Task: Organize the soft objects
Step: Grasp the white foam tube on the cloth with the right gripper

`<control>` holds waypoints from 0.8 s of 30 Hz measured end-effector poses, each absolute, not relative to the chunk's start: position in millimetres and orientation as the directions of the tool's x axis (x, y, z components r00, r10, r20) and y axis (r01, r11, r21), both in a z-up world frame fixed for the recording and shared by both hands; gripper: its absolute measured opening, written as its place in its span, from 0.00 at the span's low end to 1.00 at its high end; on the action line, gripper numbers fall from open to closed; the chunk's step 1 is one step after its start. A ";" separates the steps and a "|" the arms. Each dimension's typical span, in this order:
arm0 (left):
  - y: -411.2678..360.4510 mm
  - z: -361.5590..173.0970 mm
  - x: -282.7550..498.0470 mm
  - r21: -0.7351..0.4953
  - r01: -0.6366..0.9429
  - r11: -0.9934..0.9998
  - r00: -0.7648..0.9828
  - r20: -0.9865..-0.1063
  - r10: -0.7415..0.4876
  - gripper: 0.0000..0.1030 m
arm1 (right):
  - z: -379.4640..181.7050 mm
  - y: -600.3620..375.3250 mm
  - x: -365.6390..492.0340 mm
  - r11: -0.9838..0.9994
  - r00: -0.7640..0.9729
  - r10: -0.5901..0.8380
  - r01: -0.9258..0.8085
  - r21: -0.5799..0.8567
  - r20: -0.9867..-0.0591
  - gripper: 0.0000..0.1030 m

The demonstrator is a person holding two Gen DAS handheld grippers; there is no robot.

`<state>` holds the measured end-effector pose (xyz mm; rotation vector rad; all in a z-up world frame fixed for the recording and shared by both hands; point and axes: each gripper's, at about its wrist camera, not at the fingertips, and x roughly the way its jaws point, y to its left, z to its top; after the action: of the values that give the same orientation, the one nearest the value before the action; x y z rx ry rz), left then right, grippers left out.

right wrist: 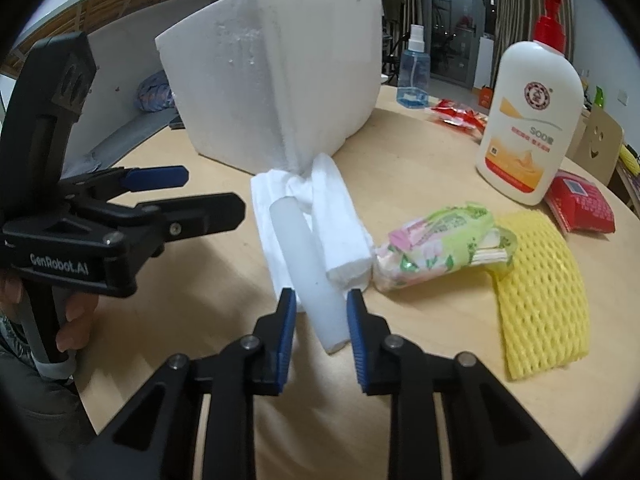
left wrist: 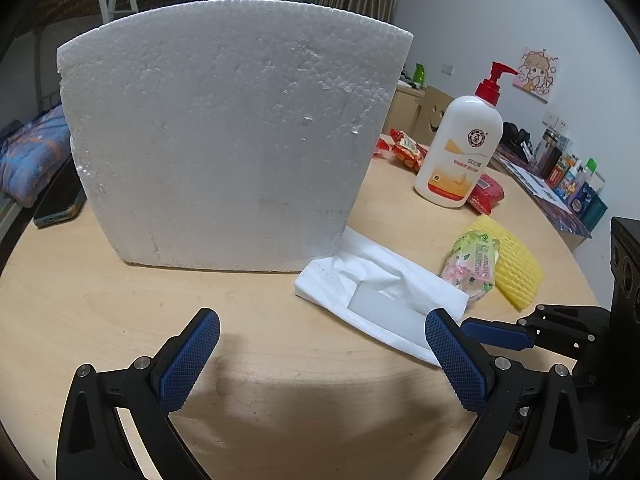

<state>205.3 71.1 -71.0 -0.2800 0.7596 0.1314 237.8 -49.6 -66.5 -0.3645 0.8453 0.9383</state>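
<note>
Left wrist view: the left tool point(left wrist: 322, 354) sits low over the wooden desk point(left wrist: 120, 312) with its fingers wide apart, gripping nothing. The big foam box point(left wrist: 224, 136) stands just beyond it. Right of the box lies the white foam sheet point(left wrist: 380, 300), with the floral tissue pack point(left wrist: 474, 264) and yellow foam net point(left wrist: 510, 264) further right.

Right wrist view: the right tool point(right wrist: 318, 328) straddles the near end of the translucent foam strip point(right wrist: 308, 272) lying on that sheet; its fingers aren't quite touching the strip. The lotion bottle point(right wrist: 528, 120) stands far right.
</note>
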 end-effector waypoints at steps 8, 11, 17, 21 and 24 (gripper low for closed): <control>69.8 -69.9 206.0 -0.197 -0.221 0.955 0.722 -0.691 0.024 0.99 | -67.4 -41.4 237.7 0.541 0.317 0.524 -0.841 0.022 -0.791 0.30; 69.7 -69.1 204.8 -0.195 -0.224 0.955 0.726 -0.687 0.030 0.99 | -65.8 -41.2 238.3 0.532 0.308 0.529 -0.846 0.027 -0.791 0.26; 70.3 -69.2 206.2 -0.195 -0.233 0.953 0.723 -0.690 0.036 0.99 | -61.3 -50.2 238.6 0.527 0.282 0.571 -0.846 0.081 -0.771 0.13; 68.9 -67.5 206.4 -0.185 -0.233 0.955 0.724 -0.688 0.043 0.99 | -58.2 -57.2 227.4 0.511 0.272 0.589 -0.855 0.090 -0.761 0.13; 67.5 -66.6 206.3 -0.186 -0.230 0.955 0.724 -0.689 0.040 0.99 | -55.0 -66.9 223.4 0.519 0.273 0.599 -0.848 0.106 -0.753 0.11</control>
<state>206.3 67.5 -66.6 -0.2683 0.7490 0.1513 223.4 -66.9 -55.0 -0.3481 0.8343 1.0002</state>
